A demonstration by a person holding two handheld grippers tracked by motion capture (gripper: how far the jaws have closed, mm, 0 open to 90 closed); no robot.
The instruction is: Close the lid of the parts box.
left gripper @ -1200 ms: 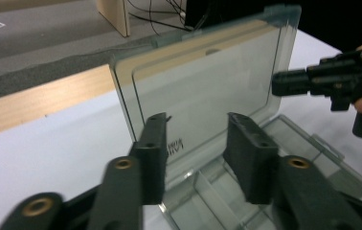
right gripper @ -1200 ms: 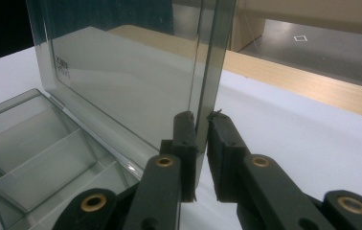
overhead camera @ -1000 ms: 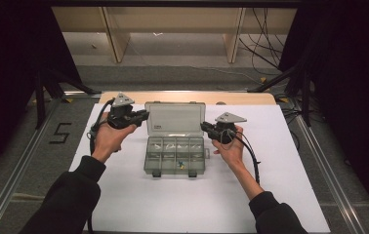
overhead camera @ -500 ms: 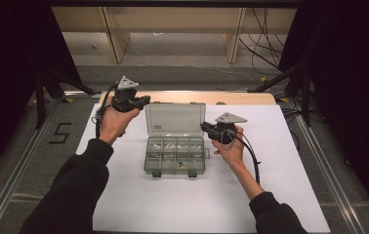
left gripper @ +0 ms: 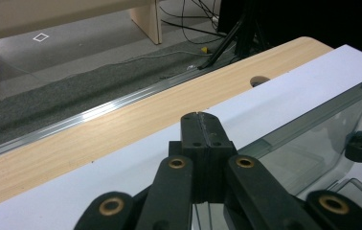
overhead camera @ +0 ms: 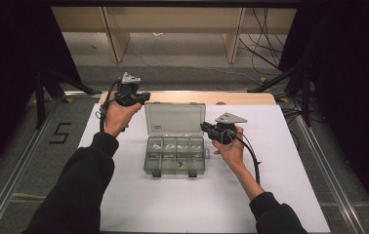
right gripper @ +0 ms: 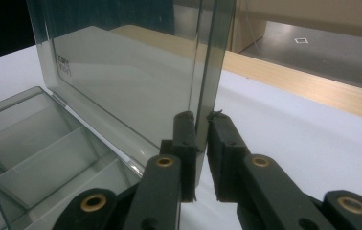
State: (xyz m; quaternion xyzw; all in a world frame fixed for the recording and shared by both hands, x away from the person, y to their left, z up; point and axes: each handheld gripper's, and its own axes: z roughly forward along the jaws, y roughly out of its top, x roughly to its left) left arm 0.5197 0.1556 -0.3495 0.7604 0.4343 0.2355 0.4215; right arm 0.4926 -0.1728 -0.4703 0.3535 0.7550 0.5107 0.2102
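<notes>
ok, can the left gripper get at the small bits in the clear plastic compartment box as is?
Probably yes: the upright lid leaves the compartments uncovered, and the left gripper, jaws shut on nothing, sits beside the lid.

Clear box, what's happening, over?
Right gripper clamps the upright lid. Left gripper shut, empty, beside lid's far corner. Clear box open. Nothing blocking.

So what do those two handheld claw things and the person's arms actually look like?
Each claw is black: the left claw and the right claw both carry a grey three-cornered plate on top and trail a black cable. Up close, the left claw's fingers are blocky black pads on linked bars with brass-coloured pivot rings, as are the right one's. The person wears long dark sleeves.
</notes>
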